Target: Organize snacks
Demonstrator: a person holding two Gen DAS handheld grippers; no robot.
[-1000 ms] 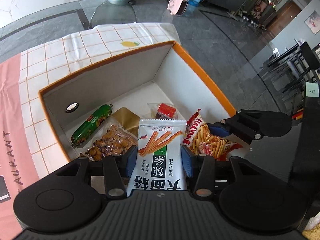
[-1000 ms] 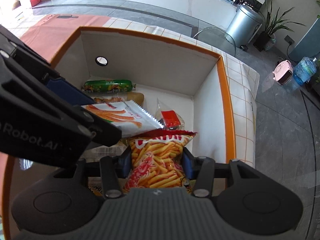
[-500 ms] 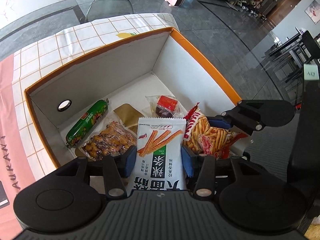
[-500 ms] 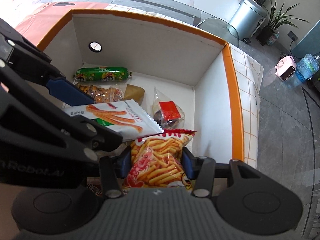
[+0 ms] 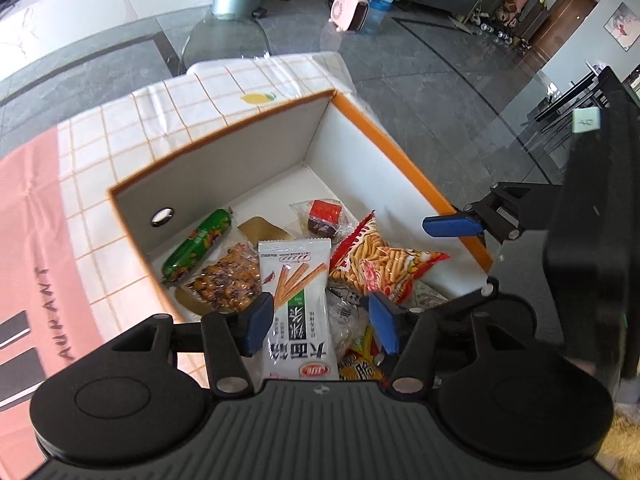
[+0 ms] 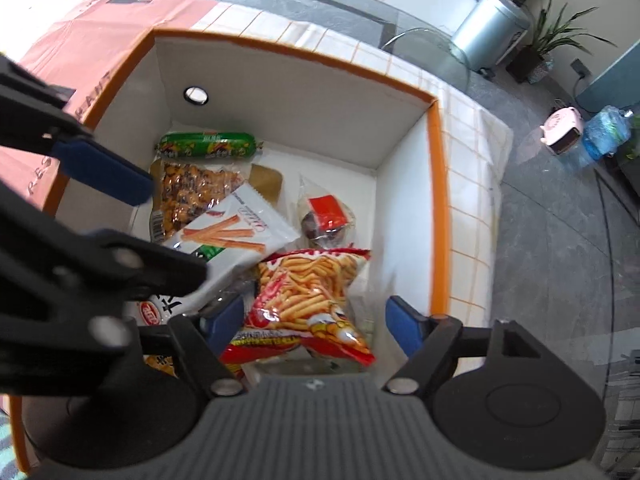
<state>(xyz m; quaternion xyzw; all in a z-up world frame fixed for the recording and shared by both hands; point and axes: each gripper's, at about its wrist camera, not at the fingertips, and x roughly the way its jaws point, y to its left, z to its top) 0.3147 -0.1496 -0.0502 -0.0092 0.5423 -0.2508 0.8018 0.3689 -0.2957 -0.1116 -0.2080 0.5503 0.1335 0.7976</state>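
Item: orange-rimmed box [image 5: 400, 160], on the checked cloth [image 5: 192, 112] of the desk, at its far corner.

Contents, near wall: white stick-snack packet [image 5: 296, 300] lies directly ahead of the left hand-held gripper [image 5: 320, 326], long axis running straight out along the fingers, which stand apart, one on each side of it and not gripping it.

Red fries bag [image 6: 312, 300] lies directly ahead of the right hand-held gripper [image 6: 320, 324], long axis likewise along the fingers, which stand wide apart and clear of it (both packets appear released).

Contents, far wall: green sausage [image 5: 198, 246], nut pack [image 5: 228, 284], red-labelled sweet [image 5: 324, 218].

Judgement: each hand-held gripper is nearest its own packet; withdrawal calls for a straight pull back, away from the box.
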